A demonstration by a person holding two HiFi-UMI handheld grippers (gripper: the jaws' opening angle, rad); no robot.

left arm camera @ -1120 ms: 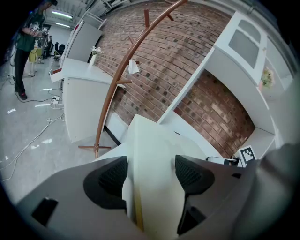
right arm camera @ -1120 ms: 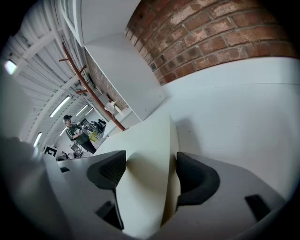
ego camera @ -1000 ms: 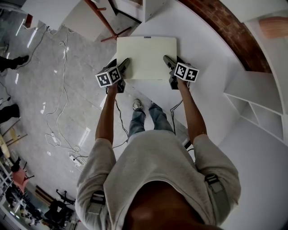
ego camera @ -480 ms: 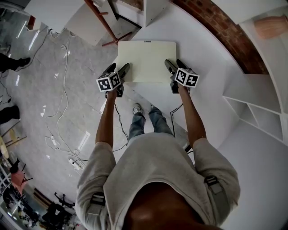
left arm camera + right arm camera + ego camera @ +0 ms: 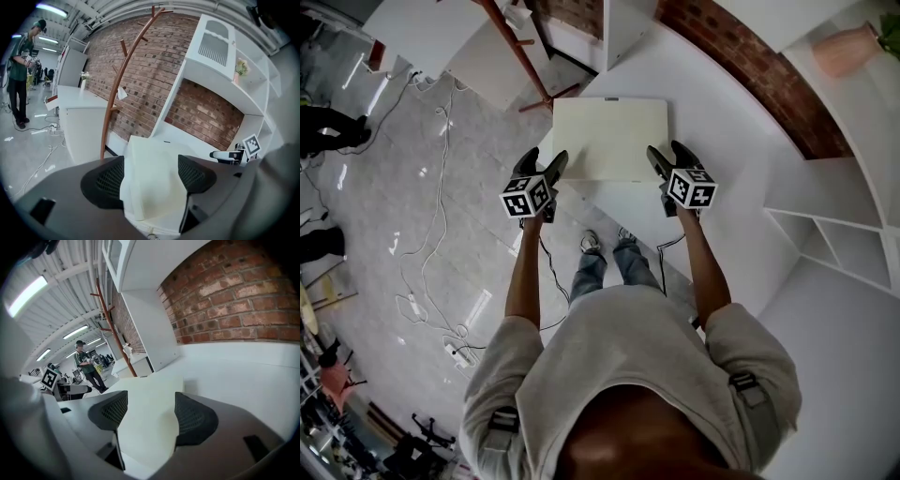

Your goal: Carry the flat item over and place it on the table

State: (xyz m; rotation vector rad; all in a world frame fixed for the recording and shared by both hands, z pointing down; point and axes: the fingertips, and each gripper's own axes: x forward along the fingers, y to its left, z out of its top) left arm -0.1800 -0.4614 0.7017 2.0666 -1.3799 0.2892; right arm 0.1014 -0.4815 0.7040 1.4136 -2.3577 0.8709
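Board [image 5: 609, 139] lies flat on the counter [image 5: 727, 117] just ahead of left tongs [image 5: 544, 157], gaping empty, and right tongs [image 5: 667, 152], closing with nothing between.

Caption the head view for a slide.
Board on white table; left gripper open, right gripper closing its jaws, board's edge between them.

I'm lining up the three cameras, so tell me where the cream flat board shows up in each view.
Head view: the cream flat board is at upper centre, lying on the white table.
Left gripper view: lower centre.
Right gripper view: lower centre.
Shared landmark: the reddish-brown coat stand, up and left of the board in all three.
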